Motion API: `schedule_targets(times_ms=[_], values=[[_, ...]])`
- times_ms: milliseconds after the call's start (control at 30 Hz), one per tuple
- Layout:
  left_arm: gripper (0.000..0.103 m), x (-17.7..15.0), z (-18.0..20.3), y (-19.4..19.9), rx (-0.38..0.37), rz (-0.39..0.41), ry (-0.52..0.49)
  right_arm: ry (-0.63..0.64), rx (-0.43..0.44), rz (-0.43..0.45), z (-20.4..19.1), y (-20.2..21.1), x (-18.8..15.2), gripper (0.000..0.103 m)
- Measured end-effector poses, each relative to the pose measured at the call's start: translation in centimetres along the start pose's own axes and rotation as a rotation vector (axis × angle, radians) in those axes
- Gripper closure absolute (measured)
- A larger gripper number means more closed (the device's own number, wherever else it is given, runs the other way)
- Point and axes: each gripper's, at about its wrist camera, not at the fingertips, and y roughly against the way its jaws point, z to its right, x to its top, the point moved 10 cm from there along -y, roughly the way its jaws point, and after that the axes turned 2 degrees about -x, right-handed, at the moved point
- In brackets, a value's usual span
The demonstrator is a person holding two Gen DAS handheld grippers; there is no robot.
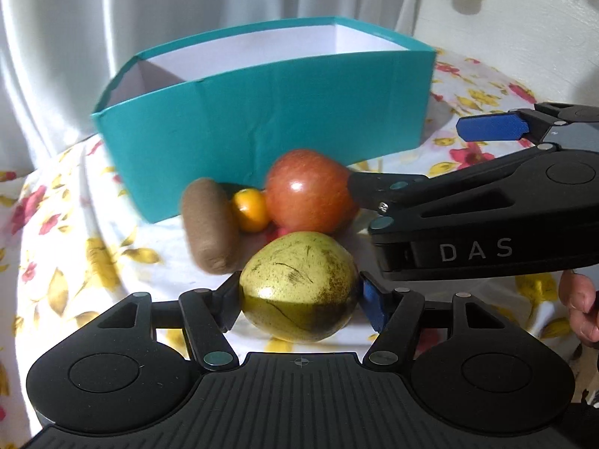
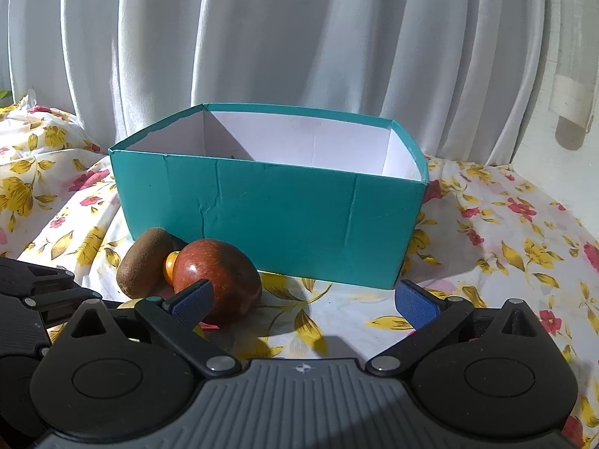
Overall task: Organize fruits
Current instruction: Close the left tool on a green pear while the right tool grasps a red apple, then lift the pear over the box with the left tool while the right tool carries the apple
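Tongs (image 1: 299, 299) gripping green fruit (image 1: 299, 284) show only from left wrist.

Backdrop: pale grey-white curtain (image 2: 262, 37), hanging in deep vertical folds across the whole rear of both views
Wall: plain off-white, showing at the far right beside the curtain (image 1: 524, 18)
Wall fixture: cream tube-shaped fitting (image 2: 571, 104) on that wall, upper part blurred, kind not clear
Surface: cloth (image 2: 505, 232) in white, printed with yellow leaves and red-pink flowers, rumpled into soft ridges, bunched higher at the far left
Light: bright, from above and behind the cameras, hard shadows thrown forward onto the cloth
Floor: not in view
Window: none visible, curtain glowing faintly between its folds
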Motion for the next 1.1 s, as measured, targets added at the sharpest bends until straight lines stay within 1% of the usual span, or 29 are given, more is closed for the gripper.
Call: schedule_targets(times_ms=[133, 233, 333, 400, 567, 600, 667, 867, 1000, 1100], values=[[0.034, -0.4, -2.1, 1.2, 0.040, 0.003, 0.043, 0.030, 0.059, -0.012, -1.6, -0.7, 0.1, 0.000], [0.034, -0.7, -3.4, 1.2, 0.072, -0.010, 0.074, 0.049, 0.100, -0.032, -2.9, -1.6, 0.0, 0.002], [0.034, -1.1, -4.1, 1.1, 0.087, -0.026, 0.092, 0.059, 0.132, -0.066, -3.9, -3.0, -0.3, 0.010], [0.034, -1.3, -4.3, 1.1, 0.085, -0.027, 0.094, 0.062, 0.143, -0.084, -4.4, -3.9, -0.5, 0.014], [0.034, -1.3, -4.4, 1.1, 0.083, -0.024, 0.092, 0.067, 0.170, -0.110, -5.3, -5.4, -0.8, 0.030], [0.034, -1.3, -4.4, 1.0, 0.082, -0.022, 0.092, 0.065, 0.176, -0.115, -5.4, -5.7, -0.9, 0.032], [0.034, -1.2, -4.3, 0.9, 0.082, -0.021, 0.094, 0.059, 0.179, -0.127, -5.5, -6.1, -1.1, 0.033], [0.034, -1.0, -4.3, 0.8, 0.084, -0.021, 0.090, 0.036, 0.178, -0.117, -5.0, -6.2, -1.2, 0.034], [0.034, -0.6, -4.1, 1.3, 0.081, -0.007, 0.082, 0.029, 0.151, -0.095, -4.1, -5.0, -0.8, 0.034], [0.034, 0.7, -3.6, 2.3, 0.077, 0.025, 0.068, 0.019, 0.124, -0.077, -2.9, -3.6, 0.0, 0.034]])
